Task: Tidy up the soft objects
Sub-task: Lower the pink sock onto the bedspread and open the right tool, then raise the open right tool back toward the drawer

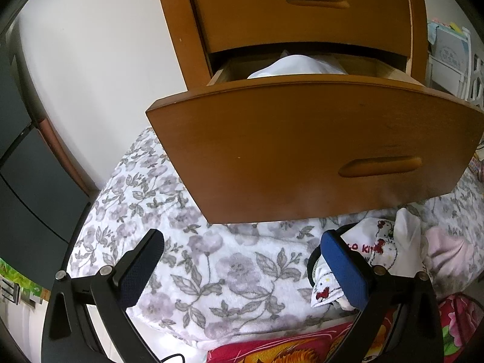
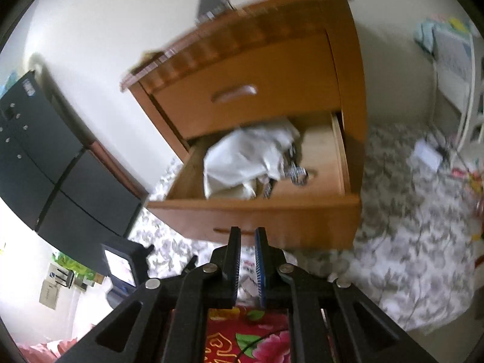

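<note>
The wooden nightstand's lower drawer point(image 1: 302, 151) stands pulled out, with a crumpled white cloth point(image 1: 296, 65) inside. In the right wrist view that white cloth point(image 2: 242, 160) fills the left part of the drawer point(image 2: 257, 214), beside a black-and-white patterned band point(image 2: 298, 175). My left gripper point(image 1: 242, 239) is open and empty, low over the floral blanket in front of the drawer. A white Hello Kitty cloth point(image 1: 372, 248) lies just behind its right finger, with a pink cloth point(image 1: 447, 251) further right. My right gripper point(image 2: 247, 233) is shut, pointing at the drawer front; I see nothing held.
A floral blanket point(image 1: 211, 257) covers the floor around the nightstand, and a red flower-print fabric point(image 2: 242, 338) lies nearest me. The upper drawer point(image 2: 242, 96) is closed. A dark cabinet point(image 2: 45, 157) stands at the left wall. White shelving point(image 2: 466, 75) and clutter are at the right.
</note>
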A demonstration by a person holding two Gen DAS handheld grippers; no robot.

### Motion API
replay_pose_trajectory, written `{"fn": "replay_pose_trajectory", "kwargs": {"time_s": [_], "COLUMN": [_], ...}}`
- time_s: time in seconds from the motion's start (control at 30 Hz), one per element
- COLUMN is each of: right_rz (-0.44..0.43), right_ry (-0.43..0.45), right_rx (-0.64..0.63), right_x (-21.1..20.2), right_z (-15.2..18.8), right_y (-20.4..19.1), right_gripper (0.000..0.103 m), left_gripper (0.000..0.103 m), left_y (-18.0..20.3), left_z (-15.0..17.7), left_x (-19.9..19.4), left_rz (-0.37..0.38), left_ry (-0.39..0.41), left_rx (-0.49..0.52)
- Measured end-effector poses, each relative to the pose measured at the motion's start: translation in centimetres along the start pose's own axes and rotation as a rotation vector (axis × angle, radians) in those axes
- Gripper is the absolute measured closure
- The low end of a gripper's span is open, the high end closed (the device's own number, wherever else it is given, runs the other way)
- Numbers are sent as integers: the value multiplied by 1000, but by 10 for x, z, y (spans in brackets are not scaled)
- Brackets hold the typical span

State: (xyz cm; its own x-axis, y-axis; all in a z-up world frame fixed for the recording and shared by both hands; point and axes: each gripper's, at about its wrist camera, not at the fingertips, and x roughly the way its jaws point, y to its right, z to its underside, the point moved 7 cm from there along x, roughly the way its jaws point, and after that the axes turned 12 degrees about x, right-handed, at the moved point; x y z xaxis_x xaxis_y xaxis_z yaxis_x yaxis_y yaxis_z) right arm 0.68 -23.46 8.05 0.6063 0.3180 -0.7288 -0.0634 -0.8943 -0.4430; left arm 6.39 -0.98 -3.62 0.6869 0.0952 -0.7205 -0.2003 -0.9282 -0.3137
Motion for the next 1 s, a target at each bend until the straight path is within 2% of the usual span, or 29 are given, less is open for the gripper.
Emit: {"fn": "replay_pose_trajectory", "kwargs": {"time_s": [0.27,0.53,0.6,0.67,0.8,1.0], "right_rz": [57,116,128,168,190,214], "right_ry": [-71,-119,-129,-148,-184,-208], "right_rx": [65,73,79,75,41,40], "right_x": [28,46,53,63,76,88], "right_z": [20,29,32,36,45,53], "right_y": [32,44,45,47,44,47], "right_gripper": [93,89,76,38,30,8], "left_gripper": [0,0,0,0,0,0], "left_y": [-1,2,2,2,1,0], "left_z": [1,1,1,1,2,3], "left_x": [2,6,7,7,9,8], "left_rz": [10,13,15,17,24,28], "left_ry": [-12,-25,-25,-24,-28,-29], "left_rx": [-8,0,-3,-6,-8,-9]}}
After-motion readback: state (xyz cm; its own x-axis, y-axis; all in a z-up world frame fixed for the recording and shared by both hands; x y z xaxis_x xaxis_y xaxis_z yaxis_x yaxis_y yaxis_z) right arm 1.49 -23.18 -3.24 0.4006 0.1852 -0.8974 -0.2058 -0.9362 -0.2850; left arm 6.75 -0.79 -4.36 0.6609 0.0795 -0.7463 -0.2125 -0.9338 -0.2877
